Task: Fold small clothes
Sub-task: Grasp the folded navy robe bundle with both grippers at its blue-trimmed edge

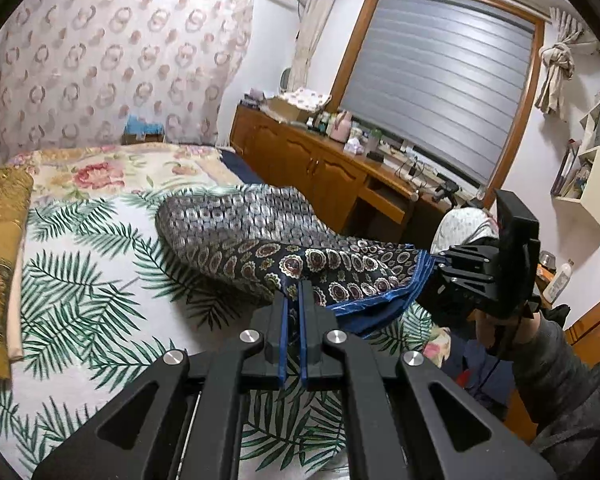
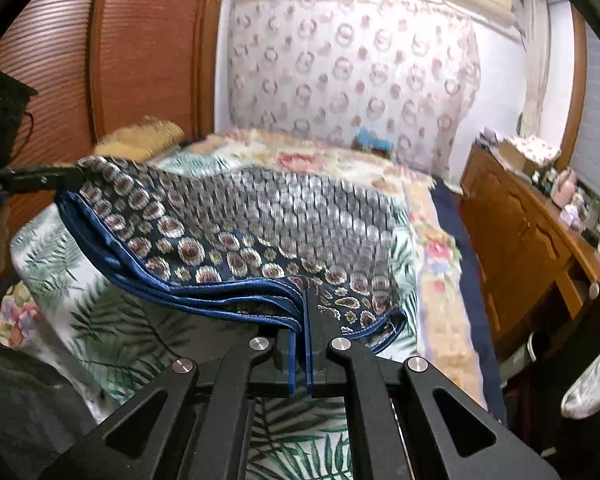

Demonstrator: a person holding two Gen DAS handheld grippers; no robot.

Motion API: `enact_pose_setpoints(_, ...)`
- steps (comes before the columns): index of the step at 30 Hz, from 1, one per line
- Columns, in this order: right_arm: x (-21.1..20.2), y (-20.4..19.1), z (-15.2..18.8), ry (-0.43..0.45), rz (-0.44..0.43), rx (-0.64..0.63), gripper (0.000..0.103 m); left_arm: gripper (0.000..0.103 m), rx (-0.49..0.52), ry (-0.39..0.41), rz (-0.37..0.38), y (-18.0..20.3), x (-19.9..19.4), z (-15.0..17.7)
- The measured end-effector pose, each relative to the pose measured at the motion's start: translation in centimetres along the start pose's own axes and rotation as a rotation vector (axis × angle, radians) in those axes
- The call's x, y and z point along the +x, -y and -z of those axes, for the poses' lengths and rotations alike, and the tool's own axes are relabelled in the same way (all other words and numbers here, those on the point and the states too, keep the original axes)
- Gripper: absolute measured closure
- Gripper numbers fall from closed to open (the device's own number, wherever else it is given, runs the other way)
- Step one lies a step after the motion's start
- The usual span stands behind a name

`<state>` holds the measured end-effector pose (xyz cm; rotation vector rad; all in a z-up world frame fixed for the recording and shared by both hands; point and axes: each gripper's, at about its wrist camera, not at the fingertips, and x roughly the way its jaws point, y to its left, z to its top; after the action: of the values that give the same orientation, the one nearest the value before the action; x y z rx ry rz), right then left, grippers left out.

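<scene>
Patterned scarf (image 1: 284,236), navy with blue hem, hangs lifted above the palm-print bedspread (image 1: 84,272), near edge stretched between two grippers, far end trailing down to the bed. Left gripper (image 1: 294,286) is clamped tight on one part of the hem; right gripper (image 2: 303,296) is pinched closed on the stacked blue edges at the other corner. Several hem layers lie together there, so at least one fold looks made; judged partway, with further folding, laying down and smoothing left.
</scene>
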<state>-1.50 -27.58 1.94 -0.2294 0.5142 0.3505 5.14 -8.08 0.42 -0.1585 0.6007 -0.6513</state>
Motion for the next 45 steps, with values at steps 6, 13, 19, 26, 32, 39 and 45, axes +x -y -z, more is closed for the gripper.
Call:
enact_pose_setpoints(6,-3.1,-0.3,-0.8,0.076,-0.039,-0.031,0.101,0.098,0.004,0.055,-0.001,0.0,-2.4,-1.3)
enact_pose_setpoints(13,0.4,0.1,-2.1,0.068,-0.021,-0.092,0.101,0.098,-0.052,0.001,-0.049,-3.7,1.2,-2.9)
enact_pose_setpoints(19,6.6,1.8,-4.0,0.021,-0.022,-0.085,0.101,0.098,-0.055,-0.051,-0.127,-7.0,6.0,-4.8)
enact_pose_setpoints(26,12.5,4.4,-6.3,-0.043,-0.035,-0.049,0.101,0.074,-0.039,-0.088,-0.180,-9.6,10.3,-6.6)
enact_pose_setpoints(32,15.2,5.1,-7.9,-0.074,-0.057,-0.023,0.101,0.023,-0.039,-0.062,-0.223,-11.6,11.2,-7.2)
enact_pose_setpoints(39,16.7,6.2,-9.6,-0.062,-0.046,0.030,0.083,0.023,-0.031,-0.142,-0.237,-12.7,14.0,-6.7)
enact_pose_setpoints(45,17.6,7.7,-10.5,-0.082,0.080,0.074,0.067,0.023,-0.048,-0.224,-0.275,-14.3,17.0,-6.5)
